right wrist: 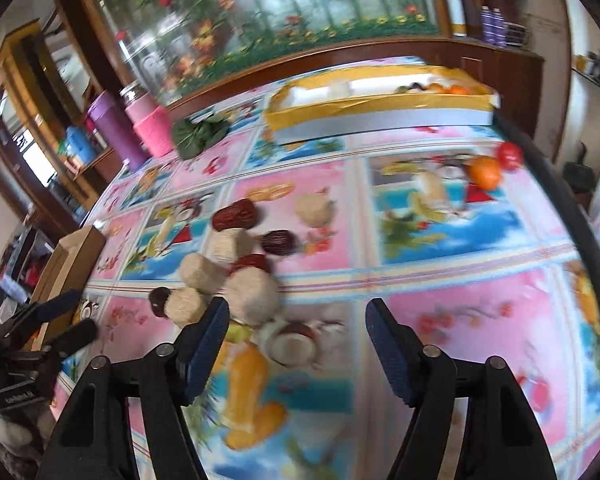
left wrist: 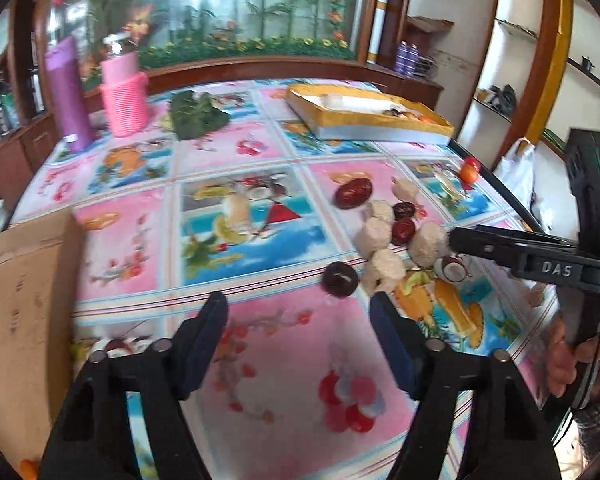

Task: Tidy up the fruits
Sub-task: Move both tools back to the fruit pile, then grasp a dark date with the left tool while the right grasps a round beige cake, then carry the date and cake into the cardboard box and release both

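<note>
A cluster of red dates (left wrist: 353,193) and pale beige lumps (left wrist: 376,233) lies on the printed tablecloth; the dates (right wrist: 234,215) and lumps (right wrist: 252,294) also show in the right wrist view. A dark date (left wrist: 340,279) lies just ahead of my left gripper (left wrist: 298,312), which is open and empty. My right gripper (right wrist: 296,316) is open and empty, its left finger beside the nearest lump. An orange (right wrist: 485,171) and a red fruit (right wrist: 509,155) sit near the table's right edge. A yellow tray (right wrist: 372,109) at the back holds some fruit.
A cardboard box (left wrist: 24,304) stands at the left. A purple bottle (left wrist: 69,92), a pink-sleeved jar (left wrist: 123,92) and green leaves (left wrist: 196,114) stand at the back left. Cabinets and shelves surround the table. The table's right edge (right wrist: 560,184) is close.
</note>
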`<control>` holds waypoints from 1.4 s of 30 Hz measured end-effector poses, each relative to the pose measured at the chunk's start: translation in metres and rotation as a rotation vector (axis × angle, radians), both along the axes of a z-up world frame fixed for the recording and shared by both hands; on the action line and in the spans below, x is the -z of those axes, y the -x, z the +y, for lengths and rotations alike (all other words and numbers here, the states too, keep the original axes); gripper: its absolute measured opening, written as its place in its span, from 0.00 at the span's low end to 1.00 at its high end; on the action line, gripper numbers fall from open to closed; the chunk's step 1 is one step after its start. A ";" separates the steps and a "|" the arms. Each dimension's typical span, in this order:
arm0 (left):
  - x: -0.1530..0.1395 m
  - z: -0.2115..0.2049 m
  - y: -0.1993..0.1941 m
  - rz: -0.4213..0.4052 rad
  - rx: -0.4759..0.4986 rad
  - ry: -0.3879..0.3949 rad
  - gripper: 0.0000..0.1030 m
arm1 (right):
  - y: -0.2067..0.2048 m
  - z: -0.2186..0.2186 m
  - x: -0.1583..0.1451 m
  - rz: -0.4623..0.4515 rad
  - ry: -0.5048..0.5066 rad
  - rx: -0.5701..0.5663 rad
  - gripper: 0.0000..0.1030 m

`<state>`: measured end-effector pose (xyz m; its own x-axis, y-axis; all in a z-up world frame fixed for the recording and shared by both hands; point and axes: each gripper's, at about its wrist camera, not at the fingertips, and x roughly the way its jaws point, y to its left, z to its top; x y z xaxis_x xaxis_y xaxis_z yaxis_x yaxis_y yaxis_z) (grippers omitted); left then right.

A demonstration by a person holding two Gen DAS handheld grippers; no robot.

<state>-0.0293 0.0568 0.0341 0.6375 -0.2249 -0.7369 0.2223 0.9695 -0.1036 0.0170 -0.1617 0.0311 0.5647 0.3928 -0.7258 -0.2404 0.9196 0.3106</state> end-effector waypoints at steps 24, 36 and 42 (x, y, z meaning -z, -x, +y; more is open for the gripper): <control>0.028 -0.034 -0.038 0.081 0.110 -0.002 0.21 | -0.009 0.027 0.014 0.037 0.073 -0.044 0.36; -0.032 0.088 0.049 -0.021 -0.109 0.022 0.22 | 0.038 0.077 -0.041 -0.062 0.090 -0.147 0.37; -0.030 0.216 0.069 0.027 -0.383 -0.042 0.22 | 0.058 0.177 -0.058 -0.094 0.059 -0.341 0.37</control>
<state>-0.0985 0.2723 0.0639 0.6494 0.0569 -0.7583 -0.1593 0.9852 -0.0625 -0.0409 0.0153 0.0886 0.4735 0.5292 -0.7041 -0.5617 0.7972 0.2215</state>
